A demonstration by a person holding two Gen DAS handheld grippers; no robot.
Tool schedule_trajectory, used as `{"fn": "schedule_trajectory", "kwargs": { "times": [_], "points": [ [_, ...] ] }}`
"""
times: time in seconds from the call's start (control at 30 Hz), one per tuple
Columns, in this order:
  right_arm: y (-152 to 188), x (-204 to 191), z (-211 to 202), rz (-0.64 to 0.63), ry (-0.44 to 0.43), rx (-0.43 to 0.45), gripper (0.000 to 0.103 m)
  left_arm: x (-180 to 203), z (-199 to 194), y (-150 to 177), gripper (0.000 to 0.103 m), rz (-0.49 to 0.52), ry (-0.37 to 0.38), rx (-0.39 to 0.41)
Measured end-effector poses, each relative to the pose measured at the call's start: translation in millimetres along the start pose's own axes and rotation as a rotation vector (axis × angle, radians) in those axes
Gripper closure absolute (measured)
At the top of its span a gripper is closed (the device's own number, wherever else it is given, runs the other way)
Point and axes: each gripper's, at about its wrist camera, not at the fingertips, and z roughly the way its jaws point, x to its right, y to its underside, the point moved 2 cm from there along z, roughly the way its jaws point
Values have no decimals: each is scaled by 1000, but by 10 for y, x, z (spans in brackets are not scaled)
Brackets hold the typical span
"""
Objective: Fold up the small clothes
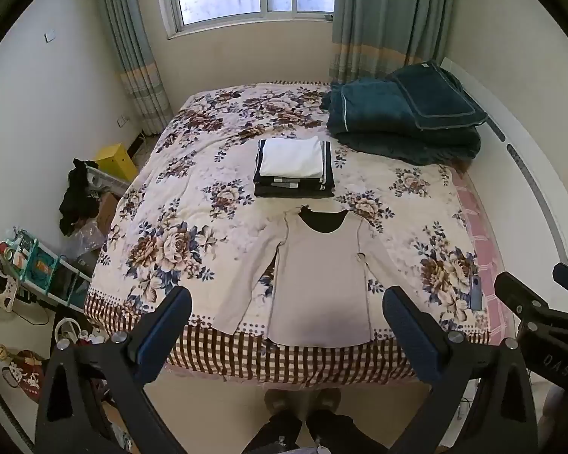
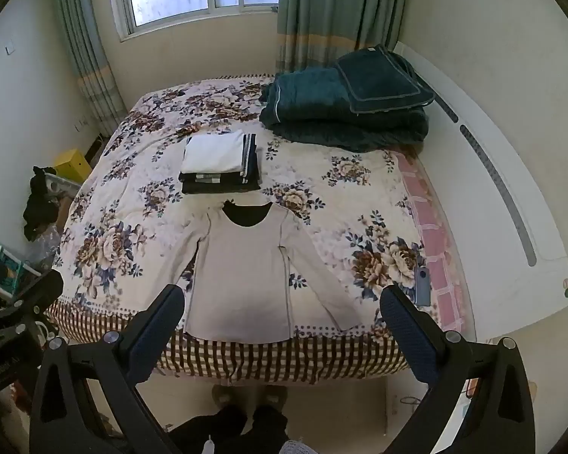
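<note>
**Long-sleeve shirt lying flat at bed's near edge, both grippers empty**

A pale long-sleeve shirt [image 1: 318, 280] is lying face-up and unfolded on the floral bed [image 1: 193, 189], hem sitting at the bed's near edge over the checked border. Both sleeves are spreading outward and down from the body; the scoop neck is showing a dark inner lining. Just beyond the collar, a stack of folded clothes [image 1: 294, 169] is sitting, white piece on top of dark ones. Farther back toward the window side, a folded teal quilt [image 1: 401, 125] is piling up with a pillow on top. A phone [image 1: 475, 292] is lying near the bed's right edge, clear of the sleeve.

Left gripper [image 1: 286, 325] is hovering above the shirt's hem, jaws spread wide, holding nothing. Right gripper [image 2: 282, 325] is doing likewise, wide apart and empty, not touching the fabric.
</note>
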Motion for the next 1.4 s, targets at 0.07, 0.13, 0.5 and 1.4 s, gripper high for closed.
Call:
{"fn": "schedule_trajectory", "kwargs": {
  "times": [0.07, 0.13, 0.5, 1.4],
  "points": [
    [-6, 4, -11, 4, -9, 1, 0, 1, -8, 2, 0, -2, -1, 2],
    [-14, 1, -15, 2, -3, -3, 0, 13, -21, 8, 0, -2, -1, 0],
    [-37, -4, -43, 3, -5, 2, 0, 36, -65, -45, 0, -11, 13, 7],
    [-208, 23, -157, 2, -9, 22, 0, -27, -148, -191, 0, -35, 33, 38]
  ]
}}
